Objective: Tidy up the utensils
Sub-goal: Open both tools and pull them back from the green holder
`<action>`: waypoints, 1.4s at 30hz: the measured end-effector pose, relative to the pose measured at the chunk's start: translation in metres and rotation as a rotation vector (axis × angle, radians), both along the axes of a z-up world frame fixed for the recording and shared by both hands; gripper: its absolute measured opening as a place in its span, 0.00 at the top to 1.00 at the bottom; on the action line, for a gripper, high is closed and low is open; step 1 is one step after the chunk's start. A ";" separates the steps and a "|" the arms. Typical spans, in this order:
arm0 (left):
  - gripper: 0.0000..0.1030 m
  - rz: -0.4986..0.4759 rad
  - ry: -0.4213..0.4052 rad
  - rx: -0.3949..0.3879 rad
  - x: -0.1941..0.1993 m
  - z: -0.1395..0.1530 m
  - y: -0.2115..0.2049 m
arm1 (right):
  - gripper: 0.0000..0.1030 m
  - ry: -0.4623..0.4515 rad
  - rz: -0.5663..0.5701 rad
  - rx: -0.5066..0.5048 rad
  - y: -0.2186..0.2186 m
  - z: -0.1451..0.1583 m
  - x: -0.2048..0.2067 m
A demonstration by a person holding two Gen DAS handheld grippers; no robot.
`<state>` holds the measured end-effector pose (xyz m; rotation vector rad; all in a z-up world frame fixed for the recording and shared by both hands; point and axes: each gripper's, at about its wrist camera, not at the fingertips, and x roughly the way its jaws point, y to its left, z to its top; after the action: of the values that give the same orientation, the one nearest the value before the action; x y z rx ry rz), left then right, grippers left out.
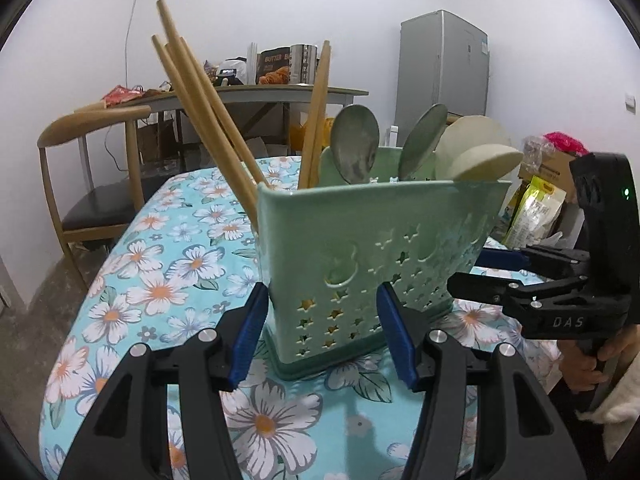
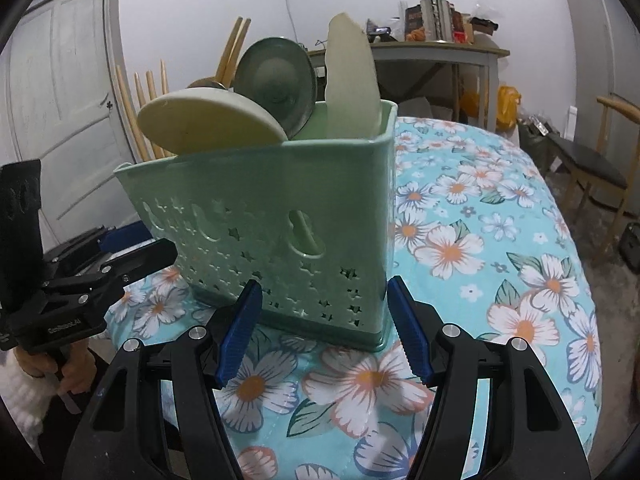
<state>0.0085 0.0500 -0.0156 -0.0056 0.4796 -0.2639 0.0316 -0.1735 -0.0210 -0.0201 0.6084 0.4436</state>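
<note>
Green utensil caddy upright on the floral tablecloth, packed with wooden chopsticks at one end, spoons at the other (cream and grey-green). Left gripper parted, empty, low before the caddy's base. Right gripper likewise parted, gripping nothing. Beyond: chair, side table, fridge.

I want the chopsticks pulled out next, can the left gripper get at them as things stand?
Probably yes. The chopsticks stick up well above the green holder at its left end, nothing blocks them, and the left gripper, low before the holder, stands open and empty.
</note>
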 end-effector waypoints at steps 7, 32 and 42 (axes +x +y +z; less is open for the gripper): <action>0.47 0.007 -0.002 -0.003 -0.003 0.000 0.001 | 0.40 0.016 -0.017 0.025 -0.010 -0.001 0.001; 0.12 0.139 -0.014 -0.069 -0.066 0.009 -0.010 | 0.23 -0.118 -0.219 -0.047 -0.023 0.000 -0.078; 0.05 0.114 -0.080 -0.047 -0.086 0.017 -0.032 | 0.08 -0.213 -0.240 -0.116 -0.029 0.003 -0.108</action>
<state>-0.0776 0.0176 0.0013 -0.0680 0.3916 -0.1631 -0.0759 -0.2029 -0.0178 -0.1029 0.4200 0.1703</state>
